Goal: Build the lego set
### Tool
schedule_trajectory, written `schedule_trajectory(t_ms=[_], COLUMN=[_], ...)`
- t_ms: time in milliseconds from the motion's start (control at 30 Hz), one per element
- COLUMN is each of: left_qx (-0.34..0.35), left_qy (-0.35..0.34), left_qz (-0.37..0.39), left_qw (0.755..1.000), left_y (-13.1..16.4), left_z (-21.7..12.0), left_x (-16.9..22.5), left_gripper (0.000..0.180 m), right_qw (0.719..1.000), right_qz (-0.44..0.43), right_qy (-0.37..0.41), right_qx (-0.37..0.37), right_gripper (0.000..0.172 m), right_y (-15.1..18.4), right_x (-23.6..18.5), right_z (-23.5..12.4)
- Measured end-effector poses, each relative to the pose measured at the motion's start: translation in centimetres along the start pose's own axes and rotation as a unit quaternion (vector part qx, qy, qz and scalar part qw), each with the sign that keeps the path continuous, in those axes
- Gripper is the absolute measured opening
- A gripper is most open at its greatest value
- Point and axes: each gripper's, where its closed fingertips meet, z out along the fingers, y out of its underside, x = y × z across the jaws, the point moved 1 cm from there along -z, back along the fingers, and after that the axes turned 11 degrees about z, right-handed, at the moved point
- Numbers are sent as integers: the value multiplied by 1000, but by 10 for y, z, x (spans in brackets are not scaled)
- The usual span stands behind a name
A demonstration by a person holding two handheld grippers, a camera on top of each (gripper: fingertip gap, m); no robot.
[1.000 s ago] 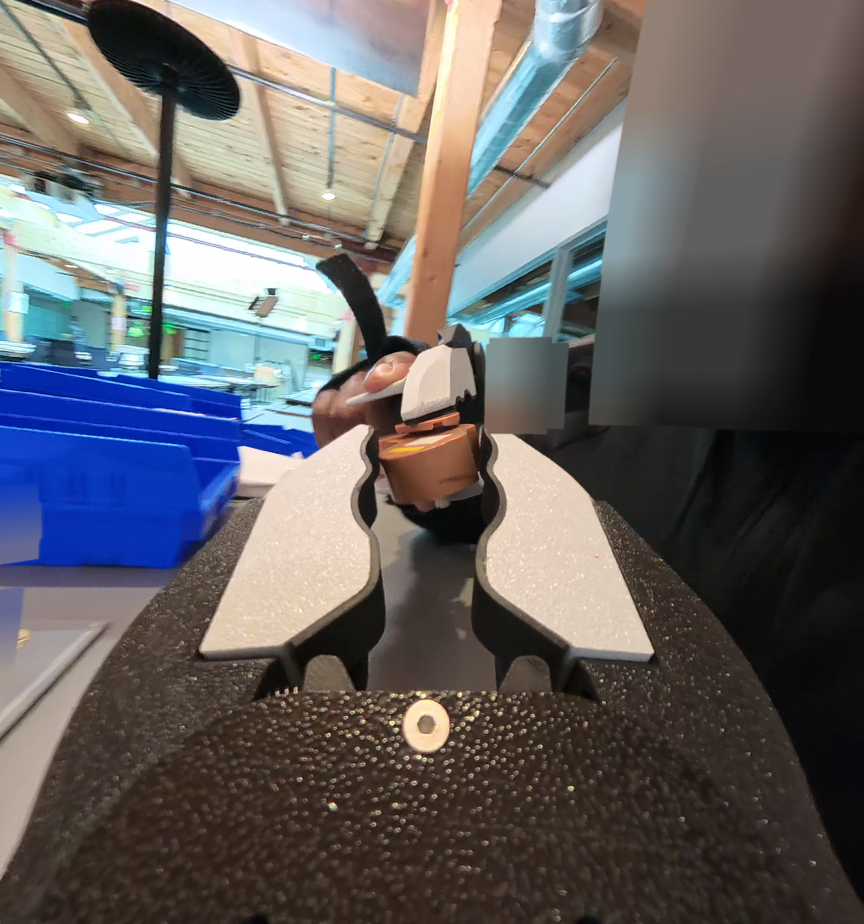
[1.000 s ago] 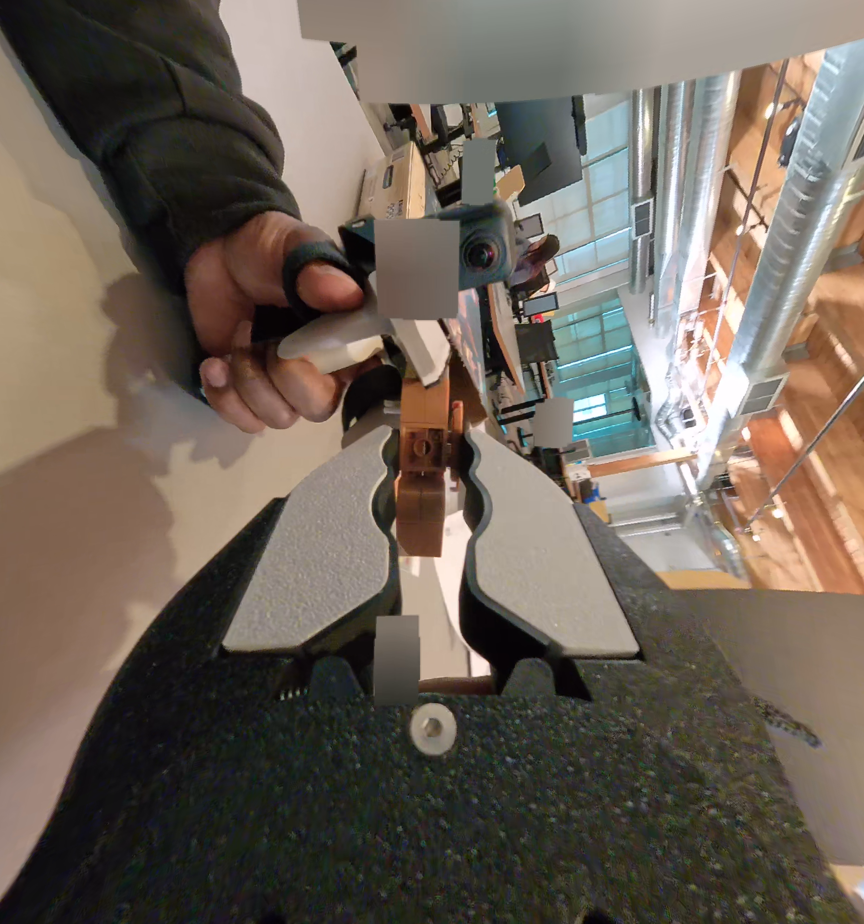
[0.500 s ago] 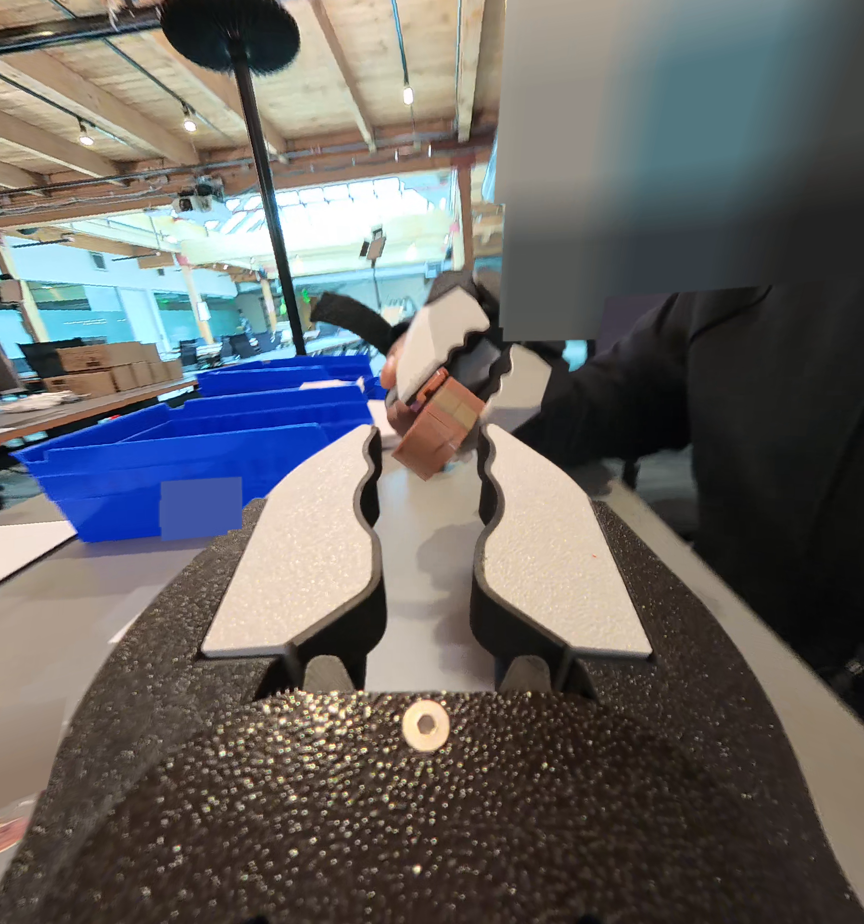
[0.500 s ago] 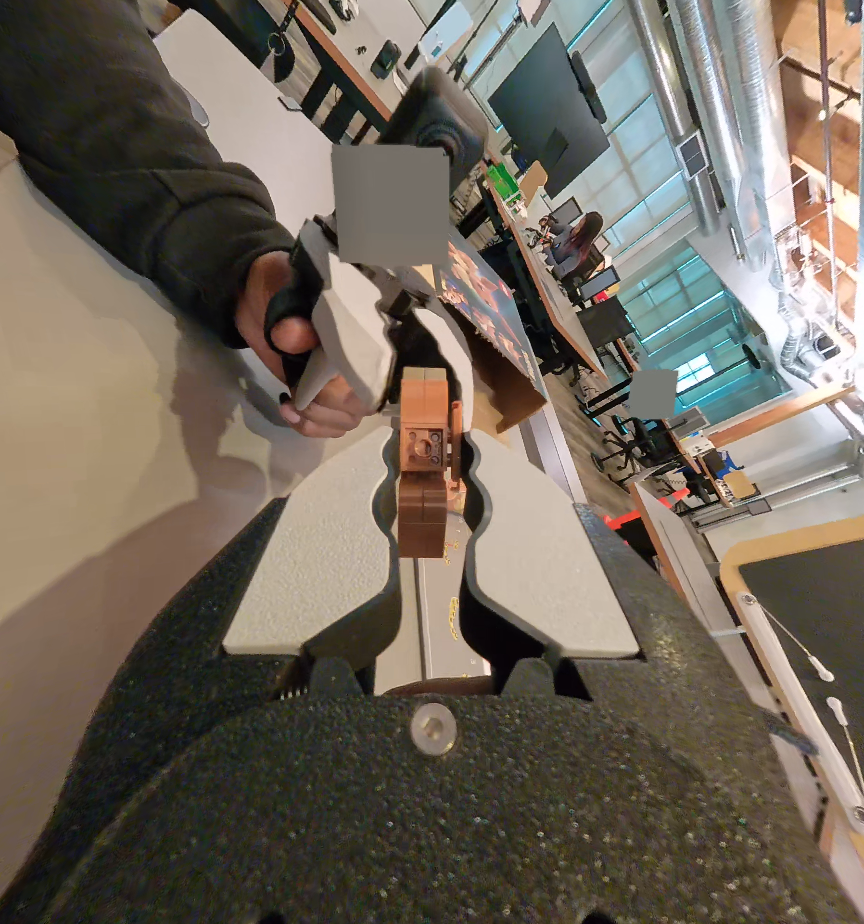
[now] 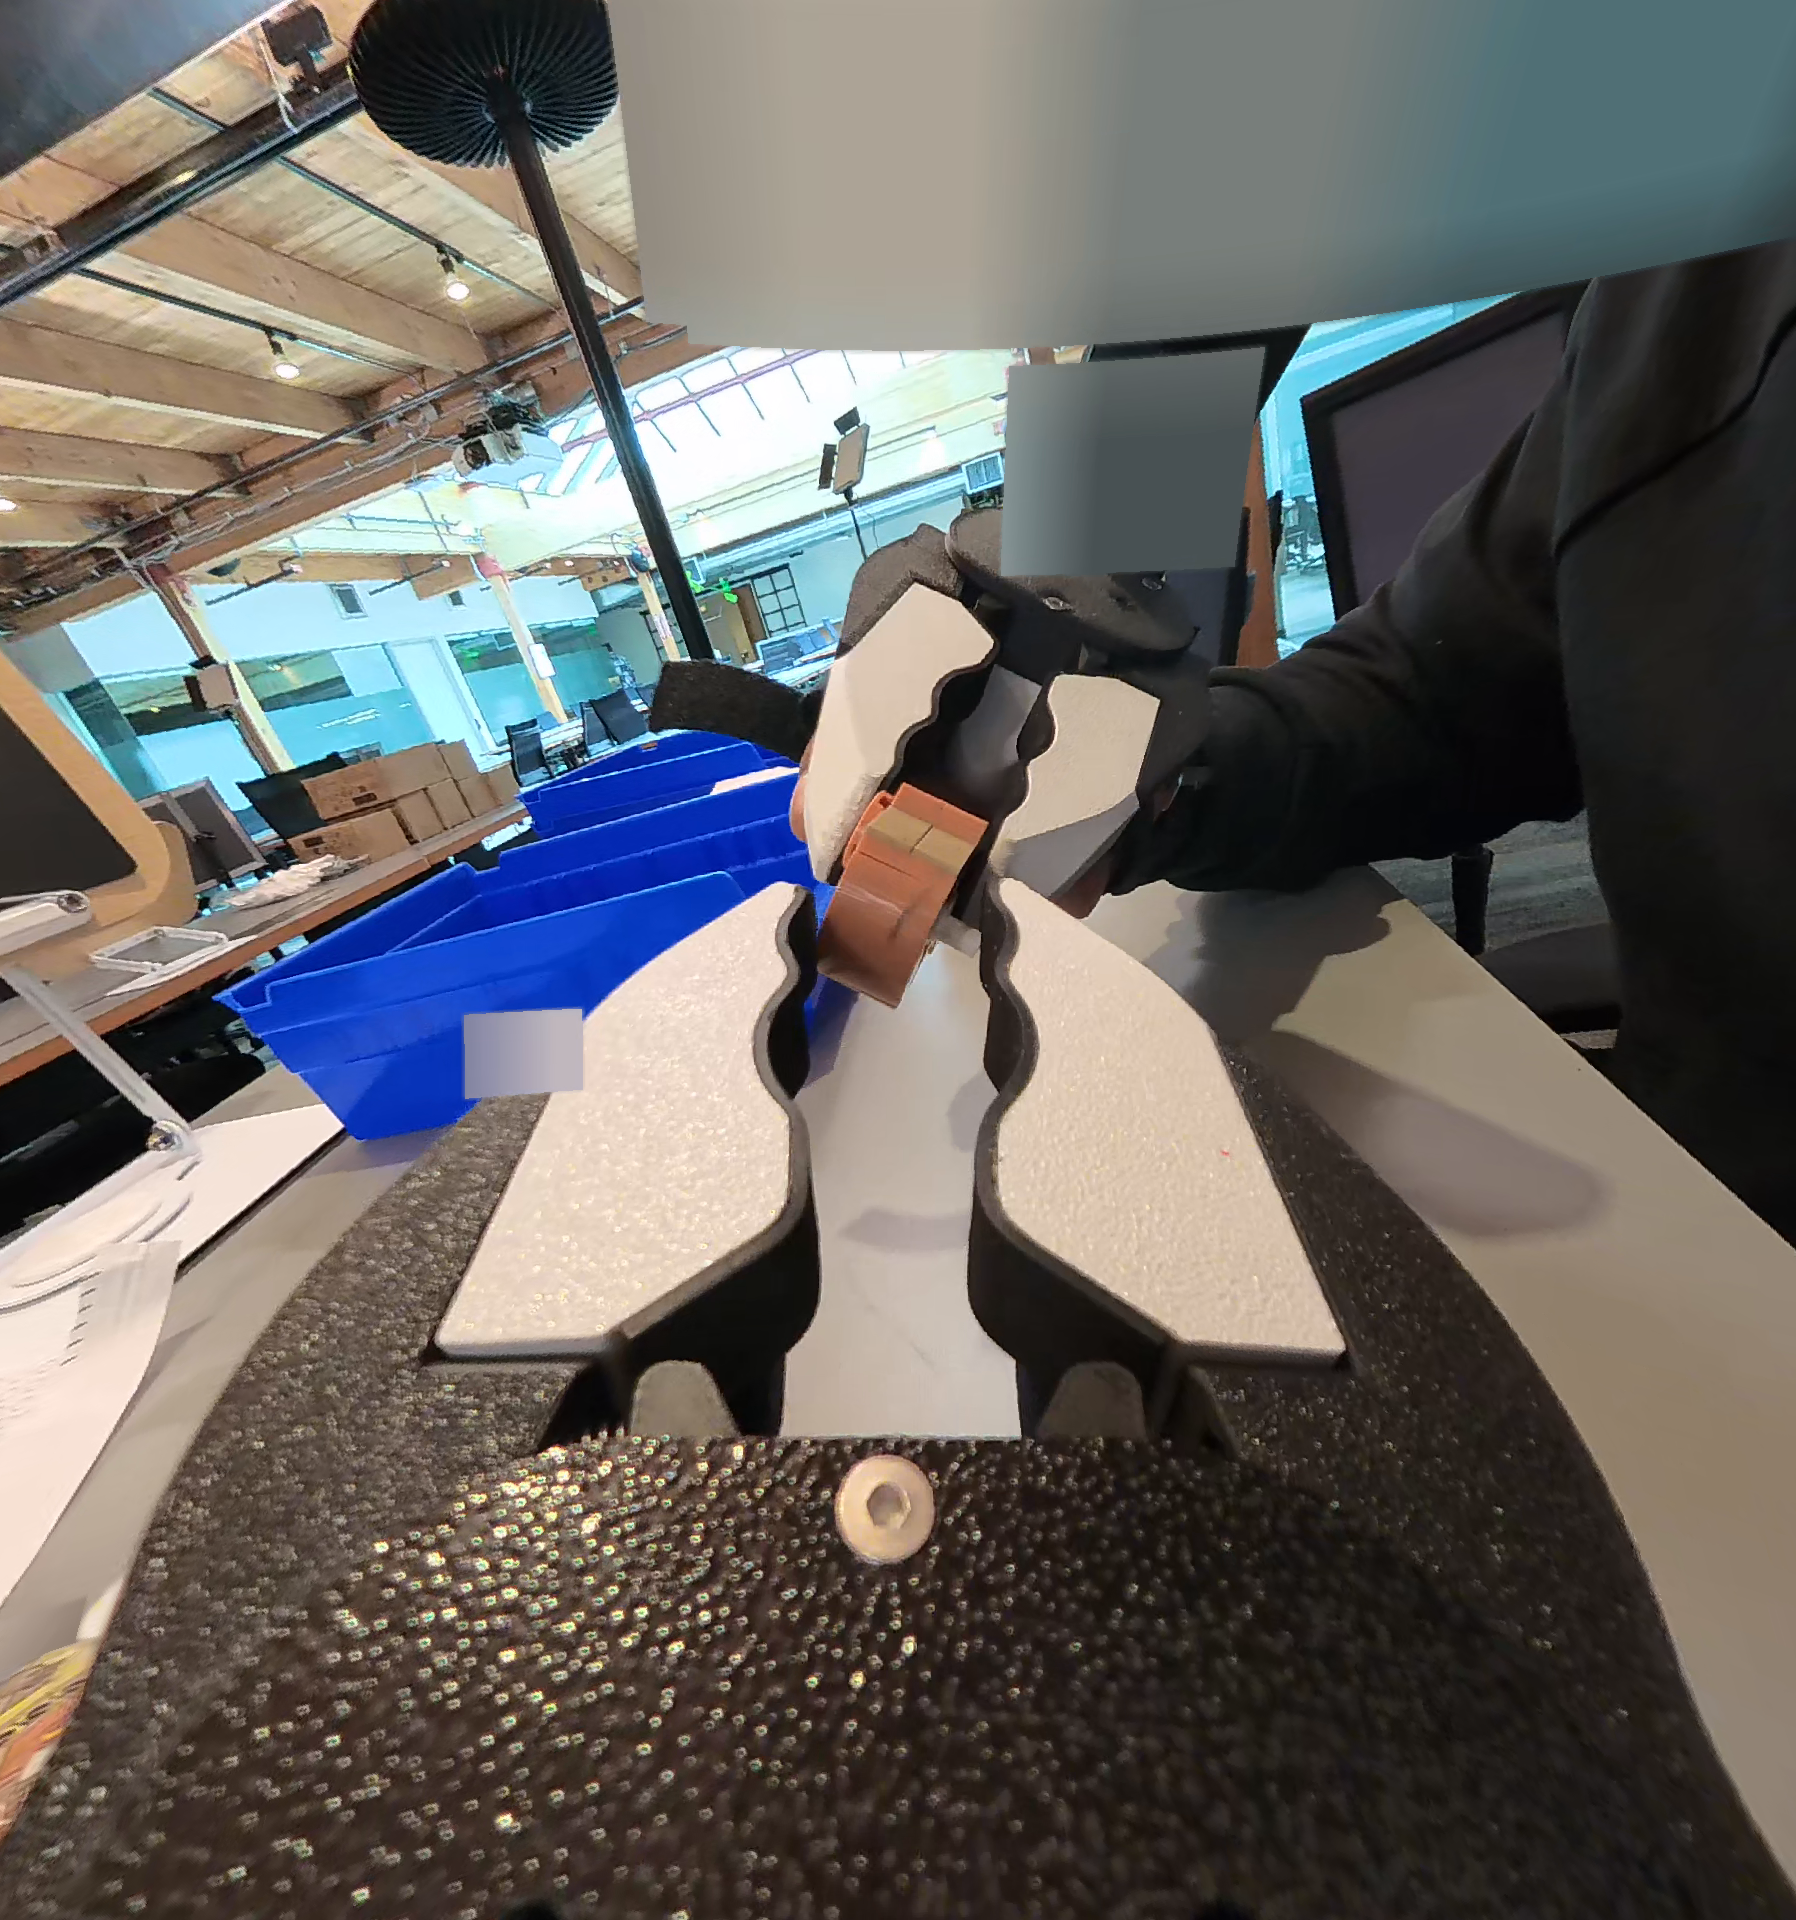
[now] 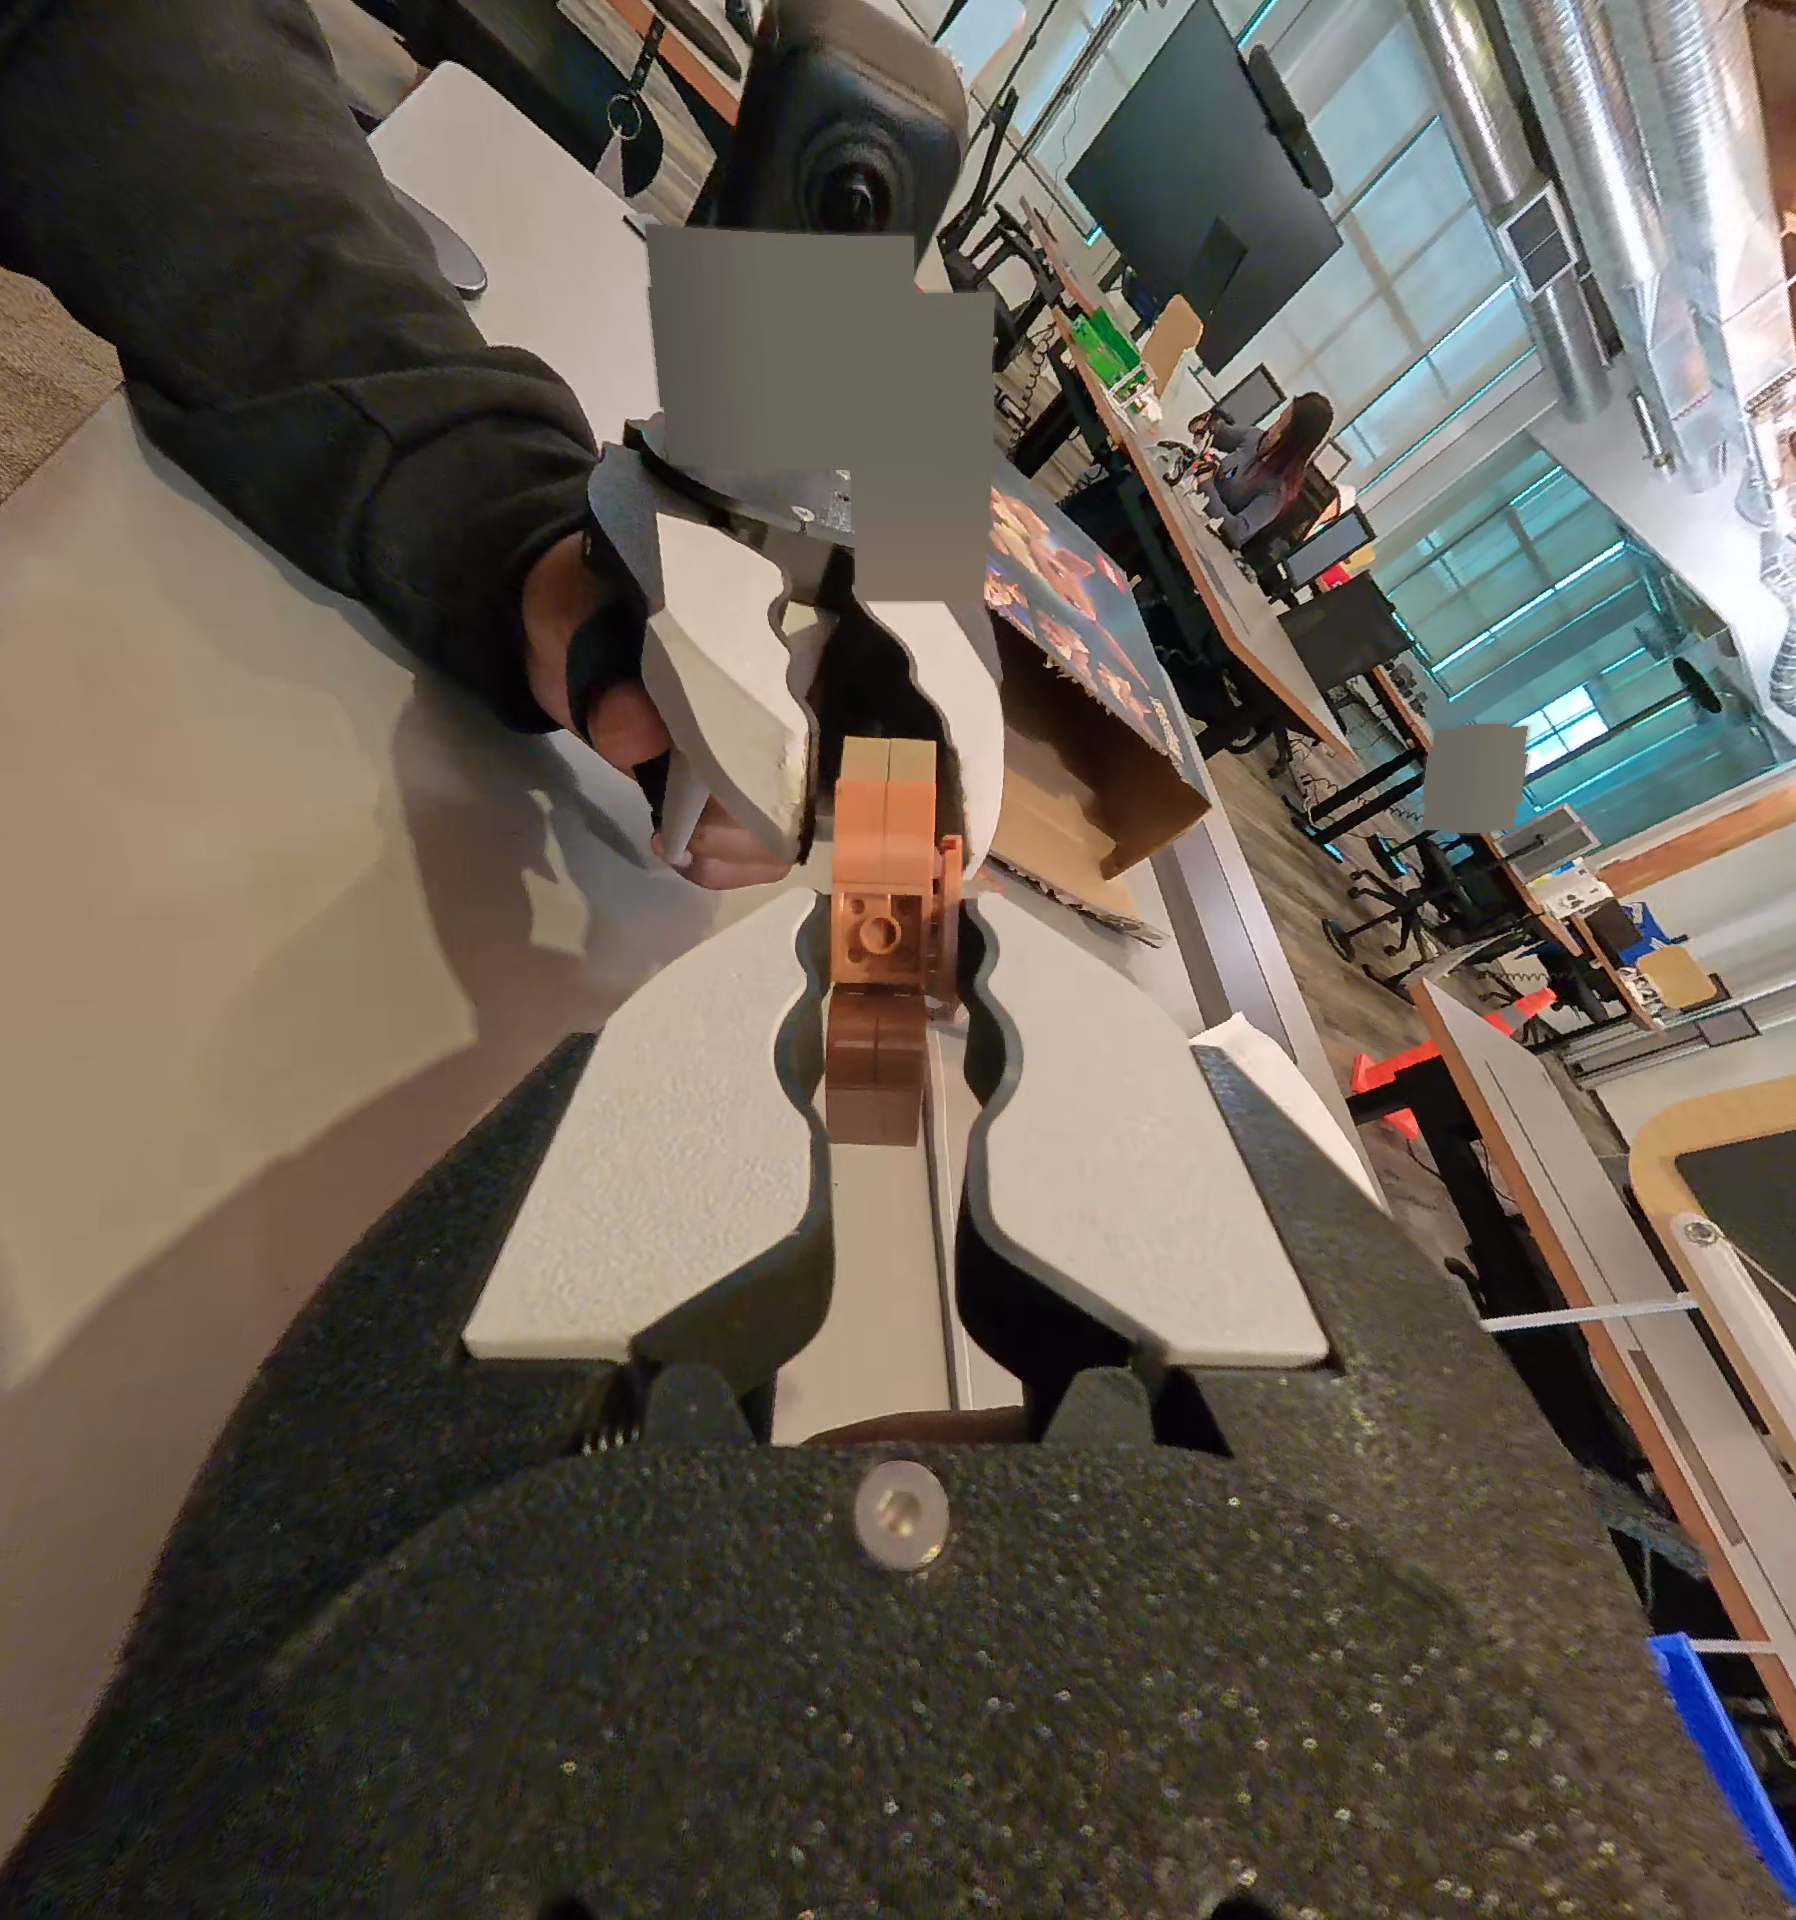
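The right gripper point(image 6: 889, 940) pinches a small brown-and-orange toy-brick assembly point(image 6: 878, 987). The left gripper point(image 5: 889, 914), fingers spread, seems to brush it beside the blue plastic bins point(image 5: 520, 935); their label is blurred.

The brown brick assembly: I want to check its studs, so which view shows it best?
The right wrist view: the brown brick assembly faces the camera, stud side up, between the right gripper fingers. The left wrist view shows only its rounded side, farther off.
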Motion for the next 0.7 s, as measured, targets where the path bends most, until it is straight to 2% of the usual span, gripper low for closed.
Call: schedule_trajectory(t_ms=[233,433,700], left_qx=[-23,-79,-94], left_qy=[5,4,11], left_qz=[10,142,218], left_qw=[1000,987,971], left_y=[8,13,8], left_z=[-2,-1,-1], left_x=[-1,1,10], left_gripper=[30,30,29], right_qw=[1000,1000,999], right_qz=[-5,-5,-26], right_qy=[9,1,-23], right_qx=[-14,-17,-6], right_gripper=[22,23,23], right_y=[5,7,5], right_x=[1,-2,-10], right_z=[1,2,0])
